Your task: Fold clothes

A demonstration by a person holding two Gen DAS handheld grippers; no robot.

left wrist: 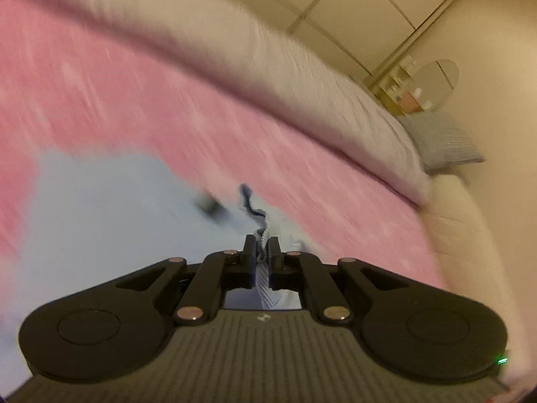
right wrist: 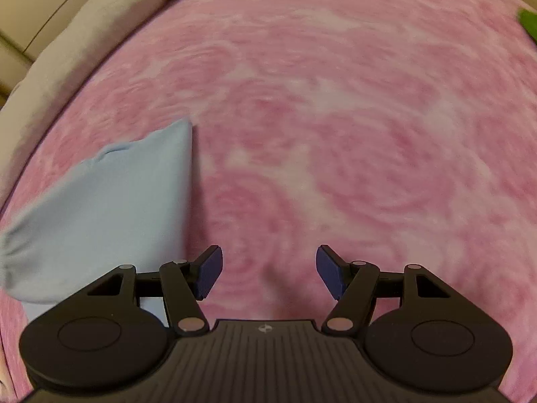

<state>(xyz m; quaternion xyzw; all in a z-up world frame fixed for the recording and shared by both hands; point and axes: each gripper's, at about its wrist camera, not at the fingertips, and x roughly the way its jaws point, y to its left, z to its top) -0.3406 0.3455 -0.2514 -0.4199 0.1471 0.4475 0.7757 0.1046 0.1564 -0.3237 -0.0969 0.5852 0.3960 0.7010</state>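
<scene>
A light blue garment lies on the pink bedspread, blurred by motion in the left wrist view. My left gripper is shut on a ribbed edge of that garment with a dark blue trim, and the cloth bunches between the fingers. In the right wrist view the same light blue garment shows at the left as a raised fold with a sharp corner. My right gripper is open over the pink bedspread, just right of the garment, and holds nothing.
A grey-white duvet runs along the far side of the bed, with a pale blue pillow and a cream headboard at the right. Wardrobe doors stand behind. Something green sits at the upper right edge.
</scene>
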